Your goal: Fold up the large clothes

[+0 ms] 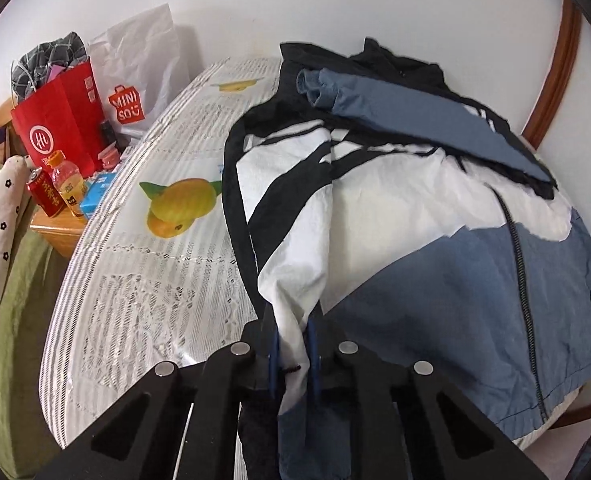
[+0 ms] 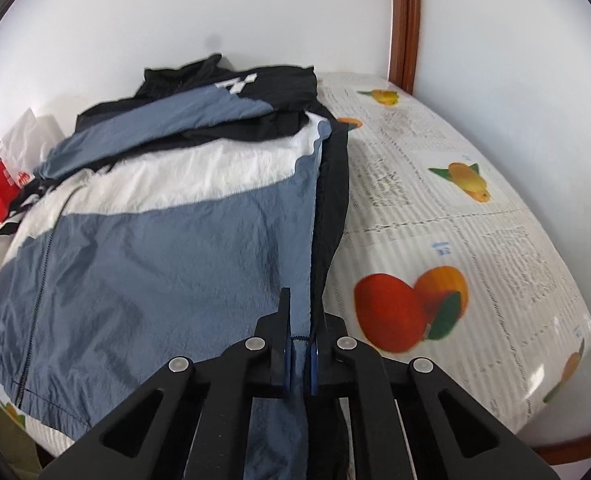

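A blue, white and black zip jacket [image 1: 475, 272] lies spread on a round table with a fruit-print cloth [image 1: 143, 272]. One blue sleeve [image 1: 415, 120] is folded across its upper part. My left gripper [image 1: 293, 344] is shut on the jacket's white and black left side, which hangs lifted from the pads. In the right wrist view the same jacket [image 2: 155, 260] fills the left half. There my right gripper [image 2: 301, 340] is shut on the blue and black right side edge, pinched between the blue pads.
Left of the table stand a red paper bag [image 1: 59, 124], a white shopping bag [image 1: 139, 76], a red can [image 1: 45, 194] and an orange bottle [image 1: 69, 186] on a wooden stand. The white wall runs close behind. A wooden door frame [image 2: 405, 20] rises at the back right.
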The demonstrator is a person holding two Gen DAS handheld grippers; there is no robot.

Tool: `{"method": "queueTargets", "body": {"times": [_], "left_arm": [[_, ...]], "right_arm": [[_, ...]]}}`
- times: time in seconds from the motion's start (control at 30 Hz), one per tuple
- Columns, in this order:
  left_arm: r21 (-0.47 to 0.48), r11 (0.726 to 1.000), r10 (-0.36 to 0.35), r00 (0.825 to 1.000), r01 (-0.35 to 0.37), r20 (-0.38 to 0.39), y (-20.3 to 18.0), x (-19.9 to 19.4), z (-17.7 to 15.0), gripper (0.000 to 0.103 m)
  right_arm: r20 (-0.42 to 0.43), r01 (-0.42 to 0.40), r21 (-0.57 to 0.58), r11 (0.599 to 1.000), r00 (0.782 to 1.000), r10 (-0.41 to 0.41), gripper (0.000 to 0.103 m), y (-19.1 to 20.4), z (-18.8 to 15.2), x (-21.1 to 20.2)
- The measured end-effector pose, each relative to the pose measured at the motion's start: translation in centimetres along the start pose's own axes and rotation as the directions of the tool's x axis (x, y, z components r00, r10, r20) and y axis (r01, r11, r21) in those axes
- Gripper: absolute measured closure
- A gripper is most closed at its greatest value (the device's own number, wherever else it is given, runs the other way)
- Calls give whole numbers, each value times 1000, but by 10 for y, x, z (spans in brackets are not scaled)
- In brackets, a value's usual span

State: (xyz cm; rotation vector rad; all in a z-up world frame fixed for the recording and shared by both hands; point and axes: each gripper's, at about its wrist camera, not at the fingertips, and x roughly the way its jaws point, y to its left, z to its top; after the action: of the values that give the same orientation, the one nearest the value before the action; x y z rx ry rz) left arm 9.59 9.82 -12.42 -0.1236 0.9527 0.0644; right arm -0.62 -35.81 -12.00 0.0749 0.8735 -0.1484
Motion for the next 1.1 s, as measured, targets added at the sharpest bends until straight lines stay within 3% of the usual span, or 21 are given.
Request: {"method": "queueTargets", "body": {"times": [0.5,0.73,1.1], "left_arm": [[-53,995,-73,986,82,152,13,-50,6,94],[-68,993,-78,970,96,231,14,-62,32,94],[-38,998,-30,954,43,298,-6,-54,91,94]], "right_arm": [[128,-37,38,999,991,32,98,-13,12,-53],[204,-33,51,998,979,22,99,-13,44,-64],[280,-79,106,991,959,47,99,-9,113,-53]]}}
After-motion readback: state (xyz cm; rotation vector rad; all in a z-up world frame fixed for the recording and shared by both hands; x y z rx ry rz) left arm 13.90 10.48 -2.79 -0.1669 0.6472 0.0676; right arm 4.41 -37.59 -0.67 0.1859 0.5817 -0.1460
